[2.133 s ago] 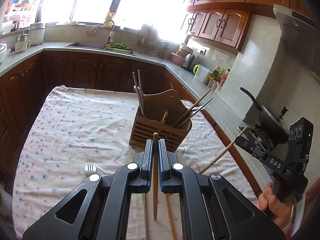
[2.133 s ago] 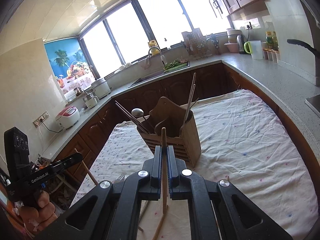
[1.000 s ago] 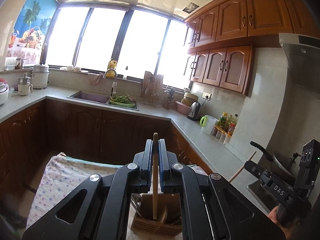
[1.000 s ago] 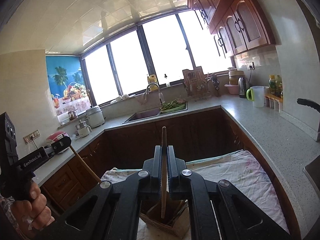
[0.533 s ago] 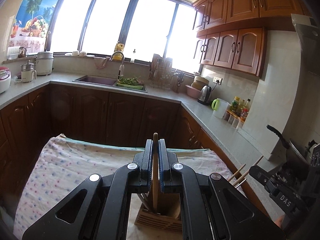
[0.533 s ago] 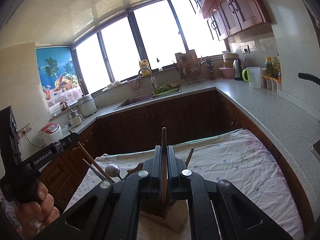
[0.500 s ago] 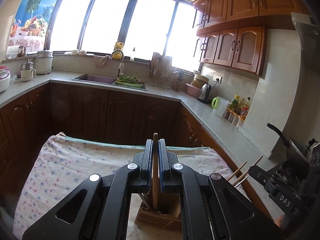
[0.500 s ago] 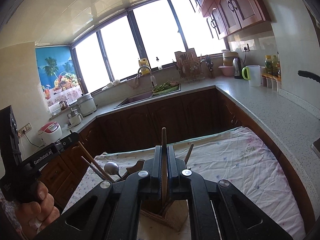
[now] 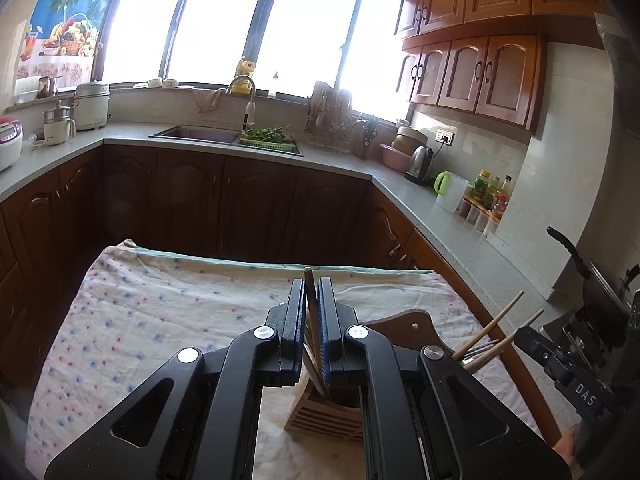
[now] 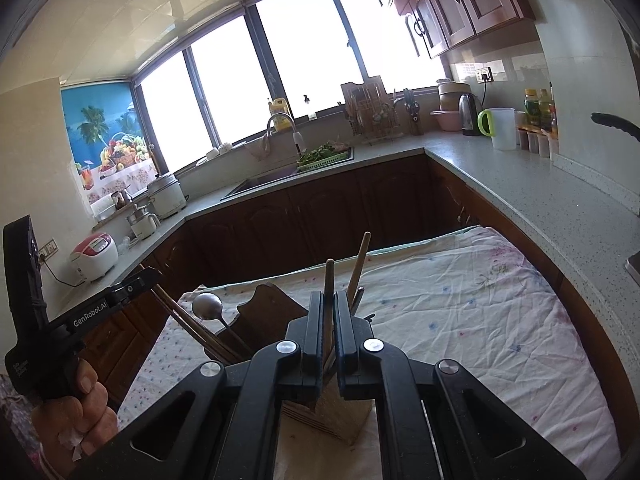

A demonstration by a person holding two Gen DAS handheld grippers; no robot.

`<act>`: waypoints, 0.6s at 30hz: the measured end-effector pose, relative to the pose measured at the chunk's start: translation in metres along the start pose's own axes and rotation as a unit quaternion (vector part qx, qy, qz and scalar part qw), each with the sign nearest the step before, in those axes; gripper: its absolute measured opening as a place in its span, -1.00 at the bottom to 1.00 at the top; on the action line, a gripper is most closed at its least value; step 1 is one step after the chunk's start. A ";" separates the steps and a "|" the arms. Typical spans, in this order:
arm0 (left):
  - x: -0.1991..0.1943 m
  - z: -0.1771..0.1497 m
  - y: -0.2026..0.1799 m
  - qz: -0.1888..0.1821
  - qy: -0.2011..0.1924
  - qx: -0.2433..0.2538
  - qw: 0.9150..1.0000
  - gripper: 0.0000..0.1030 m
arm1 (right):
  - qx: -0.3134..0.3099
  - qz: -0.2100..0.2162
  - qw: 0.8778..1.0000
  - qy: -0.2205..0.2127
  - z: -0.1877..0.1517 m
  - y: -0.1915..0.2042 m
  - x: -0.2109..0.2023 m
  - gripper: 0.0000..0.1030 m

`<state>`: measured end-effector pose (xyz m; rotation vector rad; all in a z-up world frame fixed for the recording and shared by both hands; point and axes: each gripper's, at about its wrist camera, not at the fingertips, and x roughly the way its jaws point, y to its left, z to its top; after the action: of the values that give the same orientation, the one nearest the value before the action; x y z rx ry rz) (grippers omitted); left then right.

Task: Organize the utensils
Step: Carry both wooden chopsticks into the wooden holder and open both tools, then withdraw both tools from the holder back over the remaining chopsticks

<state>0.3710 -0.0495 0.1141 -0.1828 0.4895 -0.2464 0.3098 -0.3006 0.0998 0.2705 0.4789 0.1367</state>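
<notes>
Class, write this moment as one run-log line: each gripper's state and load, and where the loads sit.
left gripper: shut on chopstick | right gripper: shut on chopstick | both tips down in holder | cloth under holder

In my left wrist view, my right gripper bears the white letters "DAS" on its black body. In my right wrist view, my left gripper bears "GenRobot.AI" along its black arm. No other text is legible.

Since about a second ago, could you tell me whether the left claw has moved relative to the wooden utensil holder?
Yes. The left claw has come down toward the wooden utensil holder, which now sits higher in its view.
</notes>
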 end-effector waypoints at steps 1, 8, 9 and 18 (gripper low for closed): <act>0.000 0.000 0.000 0.000 0.000 0.001 1.000 -0.89 | 0.001 0.000 1.000 0.001 0.000 0.000 0.000 -0.91; 0.000 0.001 -0.001 -0.001 0.008 0.004 1.000 -0.84 | 0.008 0.008 1.000 0.002 -0.001 -0.003 0.000 -0.81; 0.000 0.001 -0.001 -0.005 0.010 0.004 1.000 -0.79 | 0.011 0.010 1.000 0.001 -0.002 -0.004 -0.001 -0.81; -0.028 0.003 -0.006 -0.021 -0.017 0.008 1.000 0.12 | 0.031 0.022 0.999 -0.030 0.004 -0.005 -0.027 0.04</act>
<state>0.3478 -0.0477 0.1306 -0.1820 0.4500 -0.2878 0.2885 -0.3120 0.1138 0.3459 0.4184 0.1559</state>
